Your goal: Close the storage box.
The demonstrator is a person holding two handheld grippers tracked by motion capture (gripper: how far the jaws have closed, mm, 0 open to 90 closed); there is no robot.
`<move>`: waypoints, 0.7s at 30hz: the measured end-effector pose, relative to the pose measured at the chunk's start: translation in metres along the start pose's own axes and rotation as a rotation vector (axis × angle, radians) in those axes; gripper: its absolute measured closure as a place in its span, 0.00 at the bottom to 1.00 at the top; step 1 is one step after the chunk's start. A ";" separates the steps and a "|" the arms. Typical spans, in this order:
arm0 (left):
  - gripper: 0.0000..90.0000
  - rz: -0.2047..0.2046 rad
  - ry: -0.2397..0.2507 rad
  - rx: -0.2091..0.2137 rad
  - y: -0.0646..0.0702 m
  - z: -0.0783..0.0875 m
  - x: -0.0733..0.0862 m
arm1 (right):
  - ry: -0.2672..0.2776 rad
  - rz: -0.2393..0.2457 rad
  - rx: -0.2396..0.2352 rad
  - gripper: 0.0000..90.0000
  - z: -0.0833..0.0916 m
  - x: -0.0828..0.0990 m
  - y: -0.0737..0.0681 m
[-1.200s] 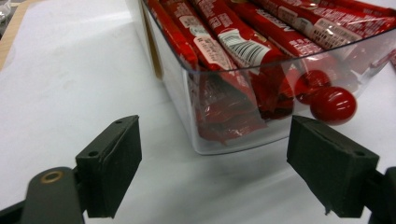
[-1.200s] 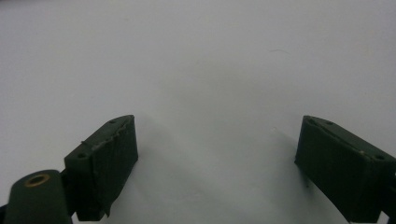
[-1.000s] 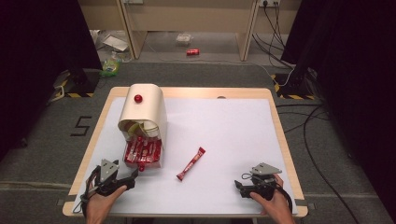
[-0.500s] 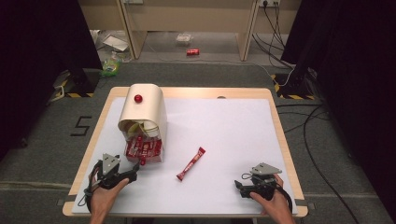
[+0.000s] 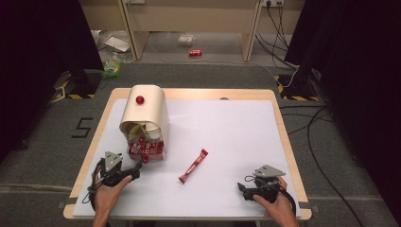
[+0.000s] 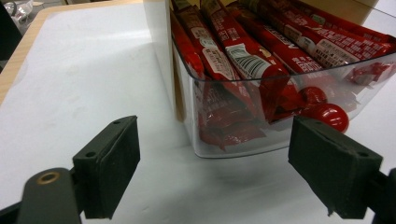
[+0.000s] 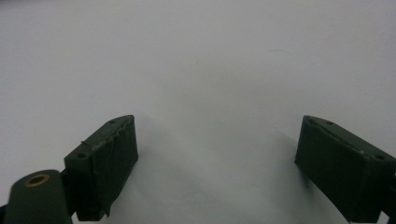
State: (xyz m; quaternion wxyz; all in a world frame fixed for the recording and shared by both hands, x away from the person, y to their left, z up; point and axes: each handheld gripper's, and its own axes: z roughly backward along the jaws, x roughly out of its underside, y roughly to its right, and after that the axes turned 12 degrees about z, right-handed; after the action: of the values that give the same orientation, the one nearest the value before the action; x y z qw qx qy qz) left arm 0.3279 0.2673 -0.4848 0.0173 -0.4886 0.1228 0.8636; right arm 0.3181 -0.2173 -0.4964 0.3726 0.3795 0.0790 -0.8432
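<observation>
What changed: the left gripper (image 5: pixel 135 169) has moved closer to the clear plastic tray full of red snack sticks (image 5: pixel 146 150) than it was a second ago. The tray sits in the same place.
What that means: I think the left hand is getting ready to take hold of the tray, or of one stick in it. Nothing is grabbed yet.
Left tongs: wide apart and holding nothing. In the left gripper view the tray's clear front wall (image 6: pixel 280 112) sits right between the two black jaws, very near.
Left hand pose: low by the table's front left edge, pointing forward and a little right at the tray.
Right tongs: the right gripper (image 5: pixel 242 189) is also wide apart, with only the white table top (image 7: pixel 196 70) ahead.
Right hand pose: resting near the front right corner, well apart from the tray. It has not moved.
Where the tray is: poking out of the cream rounded box with a red knob (image 5: pixel 144 111).
Also there: one loose red snack stick (image 5: pixel 193 166) lies on the table between the hands.
</observation>
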 end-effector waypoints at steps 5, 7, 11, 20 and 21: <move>0.18 0.001 0.010 -0.006 0.000 -0.004 -0.002 | 0.000 0.000 0.000 0.15 0.000 0.000 0.000; 0.18 0.005 0.009 -0.004 -0.002 -0.006 -0.002 | 0.000 0.001 0.000 0.15 0.000 0.000 0.000; 0.18 0.002 0.009 -0.001 -0.003 -0.008 -0.003 | 0.000 0.000 0.000 0.15 0.000 0.000 0.000; 0.18 0.006 0.013 -0.005 -0.005 -0.012 -0.005 | 0.001 0.001 0.001 0.15 0.000 0.000 0.000; 0.18 0.011 0.012 -0.004 -0.006 -0.013 -0.005 | 0.000 0.000 0.001 0.15 0.000 0.000 0.000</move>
State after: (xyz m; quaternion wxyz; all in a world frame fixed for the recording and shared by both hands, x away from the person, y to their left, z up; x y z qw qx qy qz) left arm 0.3424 0.2709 -0.4880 0.0108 -0.4931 0.1241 0.8610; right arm 0.3182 -0.2172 -0.4964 0.3726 0.3795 0.0786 -0.8432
